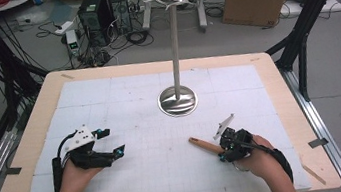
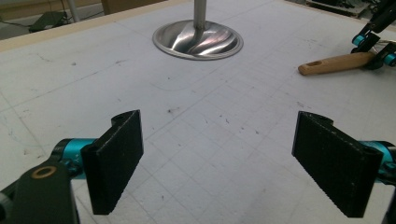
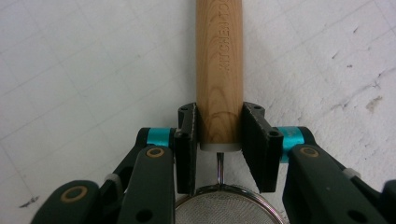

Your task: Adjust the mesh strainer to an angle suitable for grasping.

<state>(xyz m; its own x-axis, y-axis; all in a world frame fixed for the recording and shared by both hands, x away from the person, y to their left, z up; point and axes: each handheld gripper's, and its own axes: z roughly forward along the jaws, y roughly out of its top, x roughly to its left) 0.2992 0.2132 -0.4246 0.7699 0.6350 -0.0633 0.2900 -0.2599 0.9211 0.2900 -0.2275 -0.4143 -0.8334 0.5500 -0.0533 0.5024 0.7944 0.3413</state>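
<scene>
At lower right of the high view, the counter [image 1: 107, 92] carries a strainer [image 3: 219, 84], whose wooden handle the right gripper [image 3: 218, 137] pinches between its fingers. Best lift it level toward the stand [image 1: 178, 100]. The left gripper [image 2: 219, 163] waits at lower left, fingers spread.

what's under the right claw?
The right claw is shut on the wooden handle of a mesh strainer, which lies on the white mat. The claw's body covers most of the strainer's bowl.
</scene>
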